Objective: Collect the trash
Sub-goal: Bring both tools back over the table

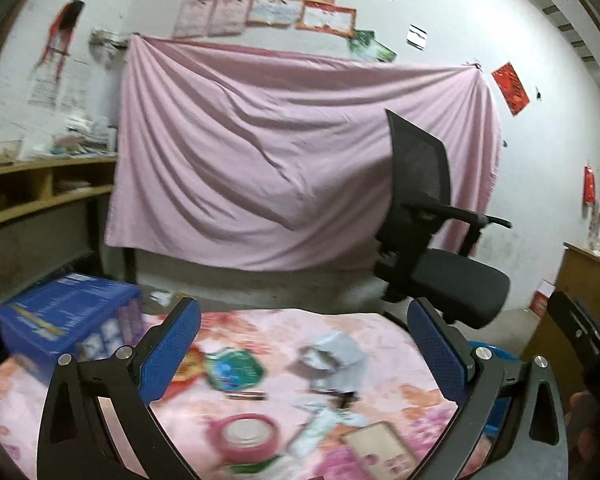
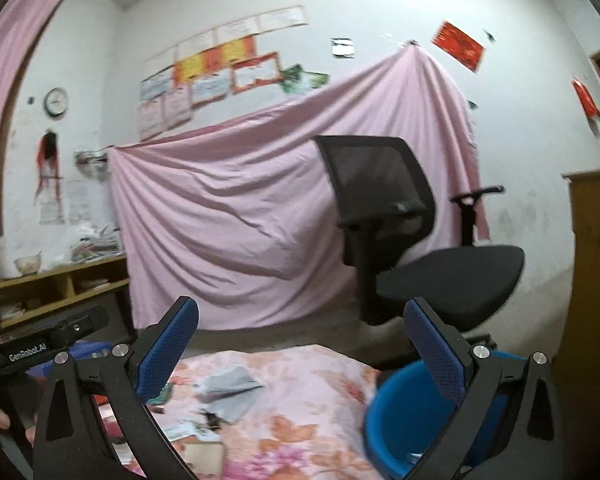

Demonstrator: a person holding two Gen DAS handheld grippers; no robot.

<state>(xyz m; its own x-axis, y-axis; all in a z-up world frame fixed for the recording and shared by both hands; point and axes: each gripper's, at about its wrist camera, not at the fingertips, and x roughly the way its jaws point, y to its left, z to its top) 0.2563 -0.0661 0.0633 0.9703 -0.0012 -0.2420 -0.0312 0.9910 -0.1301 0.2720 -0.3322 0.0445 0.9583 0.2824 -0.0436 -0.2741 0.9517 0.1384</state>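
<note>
Pointing nearly level, left gripper (image 1: 304, 320) and right gripper (image 2: 300, 320) gape empty.

Left claw (image 1: 304, 344) and right claw (image 2: 300, 344) look alike: black angular frames, silver round screws at the joints, blue dimpled pads (image 1: 172, 354) lining each finger. White "GenRobot.AI" lettering (image 2: 27, 357) marks one black body.

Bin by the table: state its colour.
The bin is blue, best seen in the right wrist view.
</note>
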